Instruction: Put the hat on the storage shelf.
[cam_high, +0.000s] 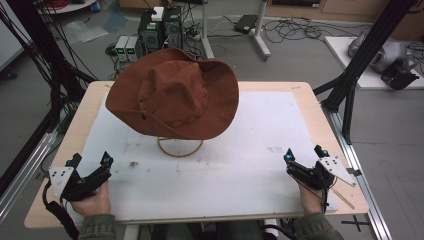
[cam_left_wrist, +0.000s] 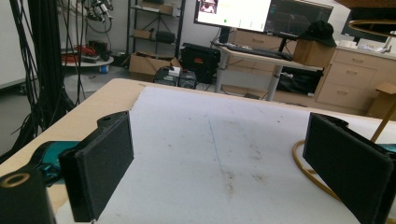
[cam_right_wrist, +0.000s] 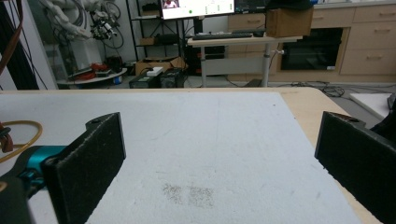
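A brown wide-brimmed hat (cam_high: 175, 92) rests tilted on a gold wire stand whose ring base (cam_high: 180, 146) lies on the white mat near the table's middle. My left gripper (cam_high: 91, 161) sits at the front left of the table, held in a hand, jaws wide apart with nothing between them. In the left gripper view its pads (cam_left_wrist: 100, 165) frame bare mat, and the stand's ring base (cam_left_wrist: 308, 170) curves by the right pad. My right gripper (cam_high: 304, 152) is at the front right, open and empty. Part of the ring base (cam_right_wrist: 21, 135) appears at the left of the right gripper view.
The white mat (cam_high: 250, 150) covers most of the wooden table (cam_high: 310, 92). Black frame posts (cam_high: 360, 60) stand at the right and cables hang at the left (cam_high: 45, 55). Computers (cam_high: 160, 30) and desk legs sit on the floor beyond the far edge.
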